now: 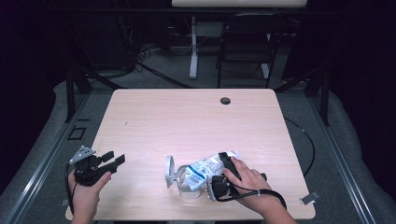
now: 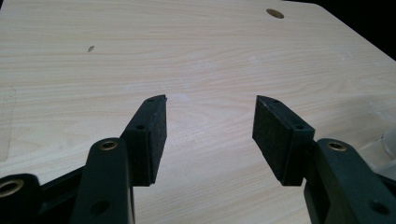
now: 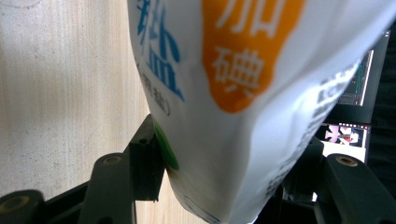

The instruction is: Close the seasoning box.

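- We saw the right tool (image 1: 223, 173) at about five o'clock on the surface (image 1: 187, 116), and its jaws stood wide and pressed on the white bag (image 1: 205, 169) from both sides.
- In the right gripper view the bag (image 3: 243, 93) showed blue and orange print between the two jaws.
- The bag's end lay over a clear jar (image 1: 189, 186), and the jar's lid (image 1: 169, 171) stood open at nine o'clock from it.
- The left tool (image 1: 114, 158) was at about seven o'clock, well apart from the bag, with jaws open and nothing between them.
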`<state>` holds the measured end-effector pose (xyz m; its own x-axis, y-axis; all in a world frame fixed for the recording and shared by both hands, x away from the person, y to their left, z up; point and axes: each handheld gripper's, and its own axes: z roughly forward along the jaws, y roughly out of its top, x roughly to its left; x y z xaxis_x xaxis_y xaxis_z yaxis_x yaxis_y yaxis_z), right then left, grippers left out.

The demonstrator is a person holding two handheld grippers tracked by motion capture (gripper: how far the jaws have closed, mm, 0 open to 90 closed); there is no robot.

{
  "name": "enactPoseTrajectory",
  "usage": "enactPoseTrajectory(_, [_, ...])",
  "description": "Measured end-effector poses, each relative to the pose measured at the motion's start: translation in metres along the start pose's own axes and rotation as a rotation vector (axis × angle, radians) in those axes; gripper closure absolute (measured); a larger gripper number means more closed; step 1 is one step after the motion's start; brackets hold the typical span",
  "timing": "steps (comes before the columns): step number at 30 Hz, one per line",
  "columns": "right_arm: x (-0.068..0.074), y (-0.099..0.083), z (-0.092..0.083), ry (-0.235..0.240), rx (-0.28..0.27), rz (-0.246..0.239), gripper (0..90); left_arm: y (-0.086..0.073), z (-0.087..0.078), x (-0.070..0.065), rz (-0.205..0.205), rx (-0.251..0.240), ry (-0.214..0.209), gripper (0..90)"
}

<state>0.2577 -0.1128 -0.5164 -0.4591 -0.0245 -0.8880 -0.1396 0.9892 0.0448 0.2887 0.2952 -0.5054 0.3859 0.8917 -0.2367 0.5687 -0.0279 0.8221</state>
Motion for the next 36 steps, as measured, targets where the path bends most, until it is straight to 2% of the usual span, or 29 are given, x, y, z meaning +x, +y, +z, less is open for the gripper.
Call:
enactPoseTrajectory(15, [-0.0008, 0.0012, -0.0008, 0.003, 0.009, -0.005, 42.6, -0.0002, 0.0002, 0.0005, -0.003, 0.002, 0.001, 45.5])
enactPoseTrajectory(17, [-0.0021, 0.0021, -0.0025, -0.003, 0.028, -0.027, 42.6, -0.0004, 0.0003, 0.0007, -0.005, 0.001, 0.002, 45.5])
enactPoseTrajectory(19, [-0.0016, 0.0018, -0.0009, -0.011, 0.001, -0.031, 42.6, -0.0007, 0.0005, 0.0010, -0.007, -0.001, 0.002, 45.5])
enactPoseTrajectory(20, [-0.0026, 0.0030, -0.0027, -0.021, 0.019, -0.052, 42.7, -0.0008, 0.0005, 0.0011, -0.008, 0.000, 0.002, 45.5])
enactPoseTrajectory(22, [-0.0020, 0.0026, -0.0015, -0.020, 0.005, -0.045, 42.7, -0.0009, 0.0006, 0.0012, -0.008, 0.000, 0.002, 45.5])
enactPoseTrajectory(29, [-0.0025, 0.0031, -0.0019, -0.020, 0.008, -0.052, 42.8, -0.0011, 0.0008, 0.0017, -0.010, 0.000, 0.002, 45.5])
enactPoseTrajectory(36, [-0.0042, 0.0041, -0.0028, -0.028, 0.022, -0.074, 43.0, -0.0014, 0.0014, 0.0018, -0.009, 0.001, 0.004, 45.5])
